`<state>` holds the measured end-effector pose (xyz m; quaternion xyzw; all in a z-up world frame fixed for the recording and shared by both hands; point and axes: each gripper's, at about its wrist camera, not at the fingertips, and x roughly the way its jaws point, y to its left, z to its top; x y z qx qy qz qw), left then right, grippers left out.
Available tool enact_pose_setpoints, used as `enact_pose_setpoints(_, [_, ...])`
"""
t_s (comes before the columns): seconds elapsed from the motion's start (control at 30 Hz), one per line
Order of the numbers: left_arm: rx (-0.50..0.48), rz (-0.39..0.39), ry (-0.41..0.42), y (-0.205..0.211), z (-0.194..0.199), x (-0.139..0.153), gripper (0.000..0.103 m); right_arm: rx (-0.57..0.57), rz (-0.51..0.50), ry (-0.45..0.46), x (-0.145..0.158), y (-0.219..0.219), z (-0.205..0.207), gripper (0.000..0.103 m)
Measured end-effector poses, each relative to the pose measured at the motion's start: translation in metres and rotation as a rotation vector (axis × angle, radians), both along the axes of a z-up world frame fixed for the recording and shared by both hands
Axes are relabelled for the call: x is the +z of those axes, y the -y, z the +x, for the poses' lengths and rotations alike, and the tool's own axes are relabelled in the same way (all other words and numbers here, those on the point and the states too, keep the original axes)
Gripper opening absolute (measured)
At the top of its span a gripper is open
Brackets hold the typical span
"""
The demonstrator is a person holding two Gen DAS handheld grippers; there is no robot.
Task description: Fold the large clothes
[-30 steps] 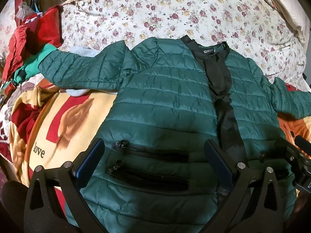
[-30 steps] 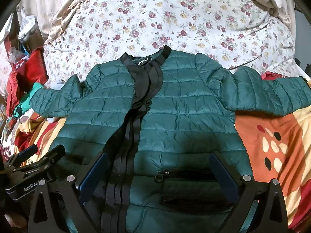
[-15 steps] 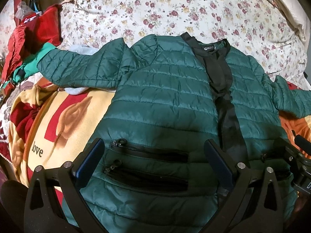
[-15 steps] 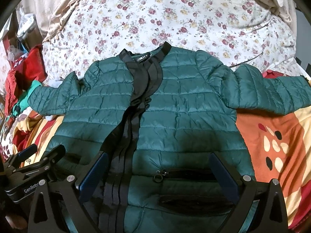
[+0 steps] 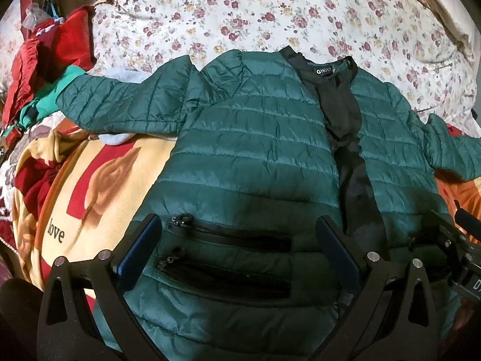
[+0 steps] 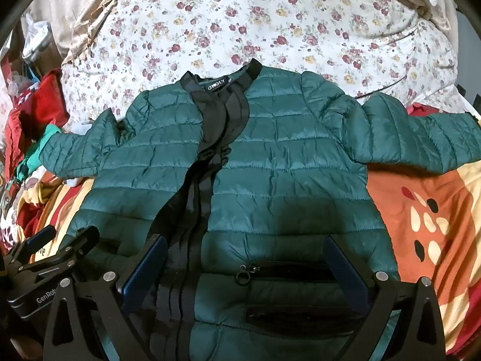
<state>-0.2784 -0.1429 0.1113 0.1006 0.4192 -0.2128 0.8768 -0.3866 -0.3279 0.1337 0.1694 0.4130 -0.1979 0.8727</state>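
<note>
A green quilted puffer jacket (image 5: pixel 255 150) lies spread across frame centre on the bed (image 5: pixel 270 15). Both the left gripper (image 5: pixel 240 246) and right gripper (image 6: pixel 246 270) are spread, empty, above its hem. Likely light, slick, springy; pinch seams or cuffs.

You get even, soft indoor light; shadows darken the jacket (image 5: pixel 255 156) hem, and fisheye bending with black vignetting warps the edges.

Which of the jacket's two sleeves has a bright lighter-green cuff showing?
The sleeve stretched toward the red clothes shows the lighter cuff; the other sleeve, over the orange blanket, shows none.
</note>
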Motion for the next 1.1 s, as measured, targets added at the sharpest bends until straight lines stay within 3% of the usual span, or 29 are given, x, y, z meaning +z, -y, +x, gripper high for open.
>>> enact_pose_setpoints(1.1, [-0.005,0.025,-0.055,0.011,0.008,-0.012,0.102,-0.003,-0.025,-0.027,-0.008,0.007,0.011,0.103])
